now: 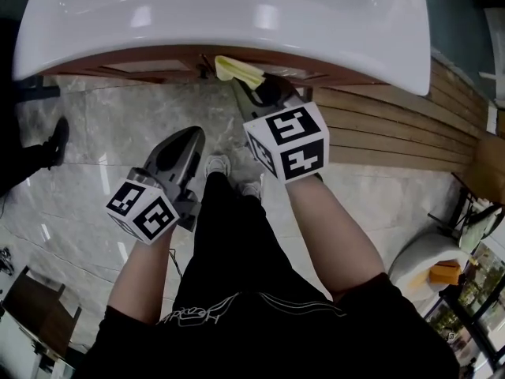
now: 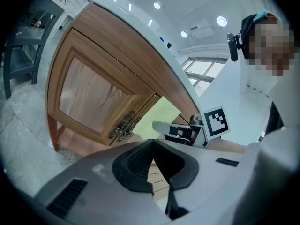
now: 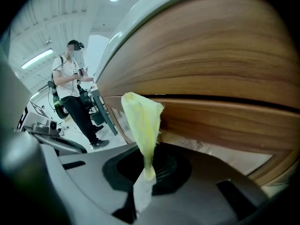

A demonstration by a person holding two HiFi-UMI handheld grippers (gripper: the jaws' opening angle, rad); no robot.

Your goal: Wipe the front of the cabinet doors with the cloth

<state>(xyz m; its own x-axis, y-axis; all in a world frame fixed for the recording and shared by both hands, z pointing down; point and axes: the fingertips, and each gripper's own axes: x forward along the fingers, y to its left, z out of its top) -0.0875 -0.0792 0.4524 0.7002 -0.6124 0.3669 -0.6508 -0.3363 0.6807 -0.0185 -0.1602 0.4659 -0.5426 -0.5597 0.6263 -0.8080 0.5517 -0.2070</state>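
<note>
- Our left gripper (image 2: 152, 159) hangs low with its jaws together on nothing, facing the cabinet door (image 2: 93, 95) and its ornate handles (image 2: 123, 125) (they look likely to snag fabric).
- The cloth (image 3: 140, 121) is yellow and looks light and floppy. It sits at the wooden front, just under the white countertop (image 1: 237, 14).
- Our right gripper (image 3: 147, 172) pinches one bunched end of it; we judge a fuller hold would wipe flatter.
- The overhanging countertop crowds the upper edge, and a bystander (image 3: 75, 93) stands well apart.
</note>
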